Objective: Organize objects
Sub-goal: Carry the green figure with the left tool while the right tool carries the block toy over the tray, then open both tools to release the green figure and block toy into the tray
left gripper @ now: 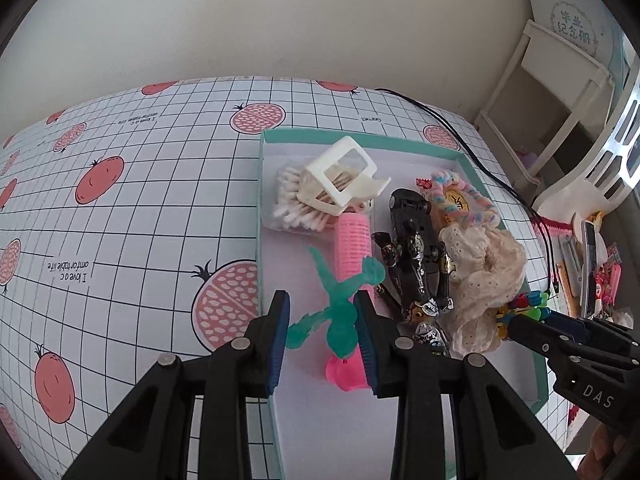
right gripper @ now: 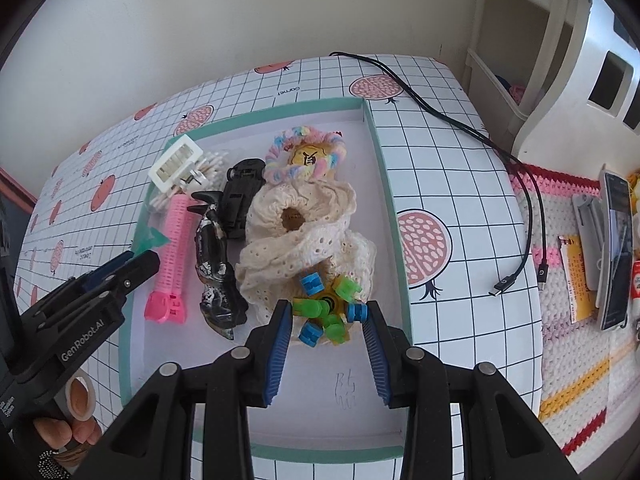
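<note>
Sorting toys in a teal tray [left gripper: 262,184] on a pomegranate-print tablecloth [left gripper: 120,208].
Left gripper [left gripper: 322,320], jaws apart, straddles a green figure [left gripper: 340,312] beside the pink roller [left gripper: 354,240]; right gripper [right gripper: 327,320], jaws apart, brackets the spinner [right gripper: 326,308] against the lace scrunchie [right gripper: 304,236].

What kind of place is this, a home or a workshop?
Probably a home: a pomegranate-print tablecloth, a crocheted mat beside it, and a tray of toys and hair accessories.

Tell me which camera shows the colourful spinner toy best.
The right wrist view. The spinner toy lies whole between the right gripper's open fingers, its blue and green arms clear against the cream lace scrunchie. The left wrist view catches only part of it at the right gripper's tip, small.
</note>
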{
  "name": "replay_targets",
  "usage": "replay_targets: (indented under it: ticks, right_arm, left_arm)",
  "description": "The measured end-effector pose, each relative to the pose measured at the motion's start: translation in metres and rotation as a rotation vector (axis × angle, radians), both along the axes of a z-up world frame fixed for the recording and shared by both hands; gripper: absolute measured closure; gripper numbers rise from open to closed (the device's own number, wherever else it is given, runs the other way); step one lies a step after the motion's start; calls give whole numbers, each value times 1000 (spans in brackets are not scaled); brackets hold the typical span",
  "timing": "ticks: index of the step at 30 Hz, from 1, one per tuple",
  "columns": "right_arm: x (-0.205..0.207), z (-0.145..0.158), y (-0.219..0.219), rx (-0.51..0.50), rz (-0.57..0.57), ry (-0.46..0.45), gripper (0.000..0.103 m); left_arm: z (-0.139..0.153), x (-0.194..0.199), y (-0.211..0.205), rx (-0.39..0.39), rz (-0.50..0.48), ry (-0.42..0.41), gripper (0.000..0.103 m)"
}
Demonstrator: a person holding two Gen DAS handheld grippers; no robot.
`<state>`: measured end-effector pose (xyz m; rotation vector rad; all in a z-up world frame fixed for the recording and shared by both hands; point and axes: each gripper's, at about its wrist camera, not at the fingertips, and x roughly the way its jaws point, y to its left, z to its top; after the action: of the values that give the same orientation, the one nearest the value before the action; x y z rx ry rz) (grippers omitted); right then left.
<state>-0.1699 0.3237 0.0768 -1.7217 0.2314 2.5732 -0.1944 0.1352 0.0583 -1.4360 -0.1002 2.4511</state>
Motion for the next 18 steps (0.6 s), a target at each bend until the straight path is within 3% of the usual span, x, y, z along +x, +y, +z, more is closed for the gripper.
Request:
replay_targets:
  ticks: [8, 12, 18]
  right_arm:
    - [0, -4, -2, 5, 3, -15, 64]
    - [0, -5, -4, 9, 11, -20, 64]
    - [0, -4, -8, 18, 28, -20, 63]
  left_arm:
    - [-3, 0, 1, 32, -3, -24, 67]
    - [-7, -1, 2, 40, -6, -55, 53]
    - [-10, 1, 3, 45, -8, -70, 51]
